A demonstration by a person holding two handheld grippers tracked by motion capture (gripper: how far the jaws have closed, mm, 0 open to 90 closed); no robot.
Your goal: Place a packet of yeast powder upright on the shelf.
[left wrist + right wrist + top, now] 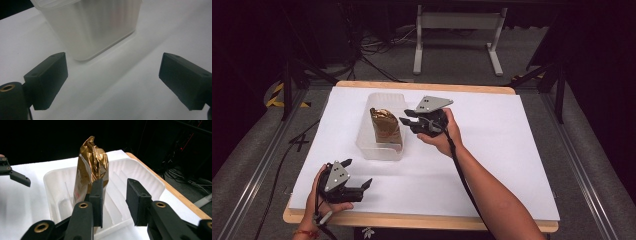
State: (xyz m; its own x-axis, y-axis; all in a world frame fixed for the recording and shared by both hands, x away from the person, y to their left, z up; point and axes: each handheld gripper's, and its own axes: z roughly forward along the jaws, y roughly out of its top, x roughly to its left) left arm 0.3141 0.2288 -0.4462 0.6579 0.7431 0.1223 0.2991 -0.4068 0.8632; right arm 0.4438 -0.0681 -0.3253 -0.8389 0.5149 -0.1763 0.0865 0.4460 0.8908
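A crumpled gold foil bag [385, 125] [93, 165] stands upright in a translucent white plastic tub [367, 145] [140, 173] at the table's middle. My right gripper [408, 118] [116, 195] hovers at the tub's right rim, pointing at the bag. Its jaws stand apart with nothing between them, and one jaw shows in front of the bag's lower part. My left gripper [358, 173] [112, 80] rests near the table's front left, wide open and holding nothing. The tub's wall [95, 25] lies just ahead of it.
A white sheet [492, 140] covers the wooden table, whose edge [422, 220] runs along the front. A white metal stand [457, 30] and cables lie on the floor behind. In the right gripper view the left gripper [15, 176] shows at the far left.
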